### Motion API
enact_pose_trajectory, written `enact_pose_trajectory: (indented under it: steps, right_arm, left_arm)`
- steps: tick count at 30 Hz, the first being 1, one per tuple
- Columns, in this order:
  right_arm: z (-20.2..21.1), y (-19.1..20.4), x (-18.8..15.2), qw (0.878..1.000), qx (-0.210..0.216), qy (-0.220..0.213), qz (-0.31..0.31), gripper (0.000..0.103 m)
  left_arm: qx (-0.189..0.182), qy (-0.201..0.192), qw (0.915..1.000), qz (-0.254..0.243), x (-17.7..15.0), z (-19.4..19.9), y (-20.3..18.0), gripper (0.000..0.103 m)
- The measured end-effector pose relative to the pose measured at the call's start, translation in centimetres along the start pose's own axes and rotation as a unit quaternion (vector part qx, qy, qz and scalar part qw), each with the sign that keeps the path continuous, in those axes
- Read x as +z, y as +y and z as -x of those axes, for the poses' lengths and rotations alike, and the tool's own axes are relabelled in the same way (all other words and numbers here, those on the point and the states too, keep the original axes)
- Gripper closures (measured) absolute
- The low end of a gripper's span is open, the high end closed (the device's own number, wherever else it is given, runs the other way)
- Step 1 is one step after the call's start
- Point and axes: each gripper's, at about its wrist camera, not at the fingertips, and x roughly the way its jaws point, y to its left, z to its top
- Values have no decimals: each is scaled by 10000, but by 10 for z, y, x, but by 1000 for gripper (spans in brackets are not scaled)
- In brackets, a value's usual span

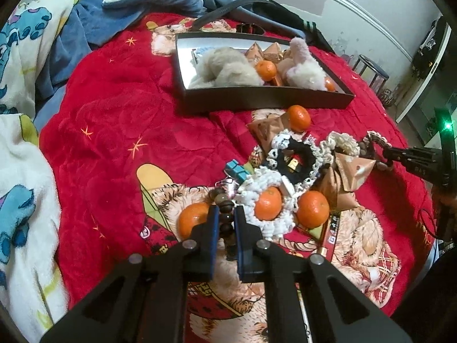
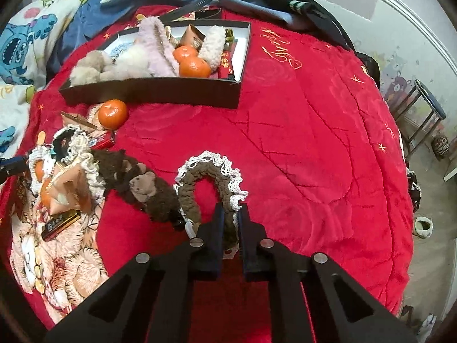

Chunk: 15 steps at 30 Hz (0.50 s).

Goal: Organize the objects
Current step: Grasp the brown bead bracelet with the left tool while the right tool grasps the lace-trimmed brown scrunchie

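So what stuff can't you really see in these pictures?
- Bead string, left wrist view: its lower part runs behind the left gripper fingers.
- Brown scrunchie, right wrist view: its near end is covered by the right gripper.
- Box, both views: its floor is buried under plush toys.
- Gold bar, right wrist view: label too small to read.

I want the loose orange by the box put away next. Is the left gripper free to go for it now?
Probably not yet: the left gripper is shut on a bead bracelet, and the orange lies beyond the scrunchie pile.
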Motion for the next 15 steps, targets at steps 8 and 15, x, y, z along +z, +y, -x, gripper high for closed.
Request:
enact_pose_trajectory:
  steps: [8,15]
  right_arm:
    - [28,8,-3,9991,245,-338,-42,95]
    - [51,26,-4,9968,365,-651,297,95]
  left_arm:
    - [-76,-55,10000,-13,-2,10,-5,93]
    - [-105,-137,9998,-86,-3,21,-12,93]
